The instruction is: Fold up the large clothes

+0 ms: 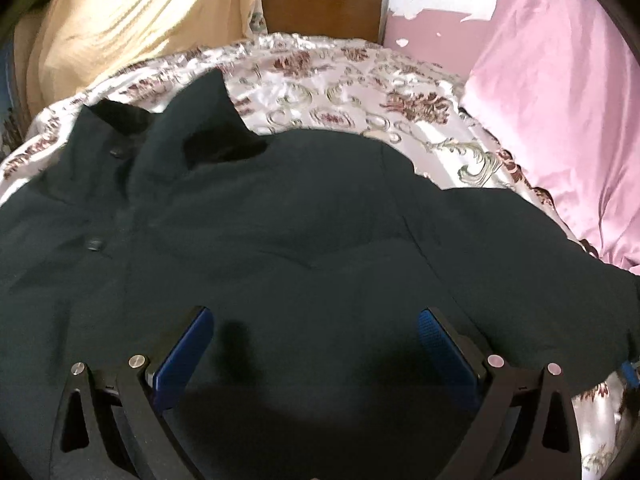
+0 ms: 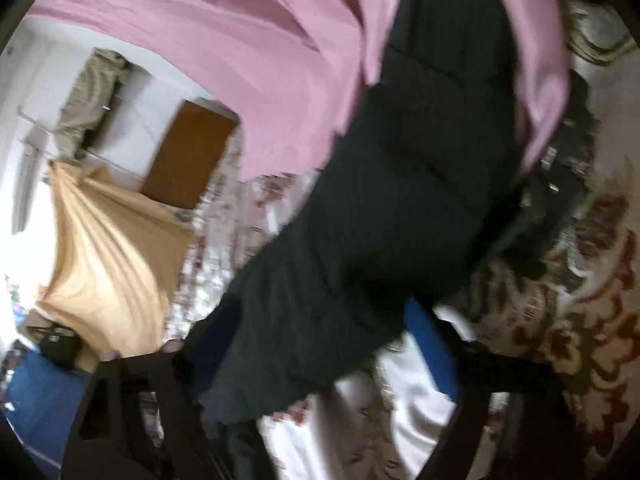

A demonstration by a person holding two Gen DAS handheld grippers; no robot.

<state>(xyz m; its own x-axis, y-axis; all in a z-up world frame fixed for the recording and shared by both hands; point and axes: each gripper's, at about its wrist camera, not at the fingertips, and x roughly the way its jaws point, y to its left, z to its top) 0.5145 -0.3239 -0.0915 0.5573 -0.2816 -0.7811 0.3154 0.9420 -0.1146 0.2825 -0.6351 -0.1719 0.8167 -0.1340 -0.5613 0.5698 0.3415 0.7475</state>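
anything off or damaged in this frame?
Wall paint behind the bed is peeling in ragged patches, pink showing through white. The dark green jacket lies rumpled, collar flipped up. The right wrist view is motion-blurred, with the jacket's sleeve between the right gripper fingers.

A coat (image 1: 304, 216) lies spread on a bedspread (image 1: 360, 76); a pillow (image 1: 560, 100) sits to its right, a headboard (image 1: 320, 4) seemingly behind.

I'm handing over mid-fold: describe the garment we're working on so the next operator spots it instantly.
Start at the bed with the shiny floral bedspread, wooden headboard at its far end. Spread across the bedspread's near half lies the dark green padded jacket, collar up toward the headboard, dark snap buttons down its front. It is the only dark item; the pink satin quilt lies beside it.
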